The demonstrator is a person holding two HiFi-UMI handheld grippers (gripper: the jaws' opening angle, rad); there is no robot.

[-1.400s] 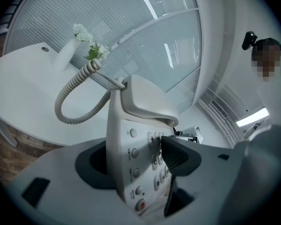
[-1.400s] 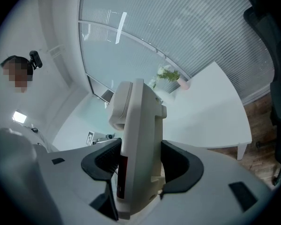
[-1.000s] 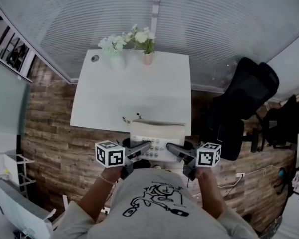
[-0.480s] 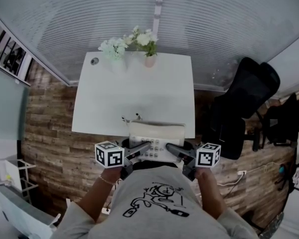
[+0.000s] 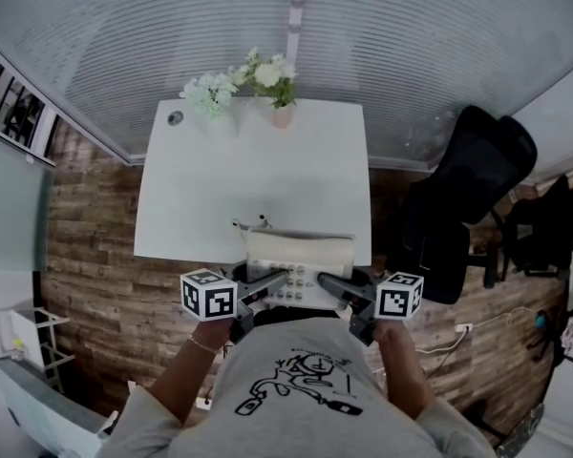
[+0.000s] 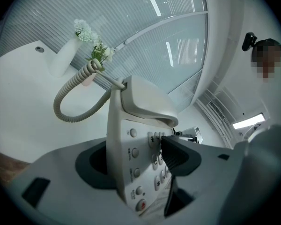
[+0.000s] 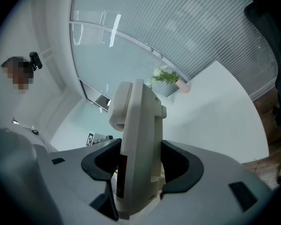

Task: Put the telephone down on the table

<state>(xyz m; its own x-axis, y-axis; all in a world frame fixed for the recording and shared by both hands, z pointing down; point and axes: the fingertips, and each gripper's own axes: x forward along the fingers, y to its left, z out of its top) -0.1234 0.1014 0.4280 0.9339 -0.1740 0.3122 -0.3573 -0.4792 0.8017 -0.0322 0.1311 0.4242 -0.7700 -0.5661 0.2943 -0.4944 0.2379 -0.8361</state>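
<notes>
Firmly, left gripper (image 5: 276, 281) and right gripper (image 5: 328, 283) jaws are clamping the telephone (image 5: 301, 254), its star key (image 6: 151, 138) showing only in left gripper view

- Setting: an office, or a room fitted out as one.
- White bench (image 5: 258, 175) set against the window wall.
- Black office chair (image 5: 468, 198) beside it (base hard to make out).
- Corded desk telephone (image 5: 301, 254) with keypad.
- Slatted blinds (image 5: 172, 36) across the window wall.
- Flower vases (image 5: 283, 113); wood-plank floor (image 5: 86, 246).
</notes>
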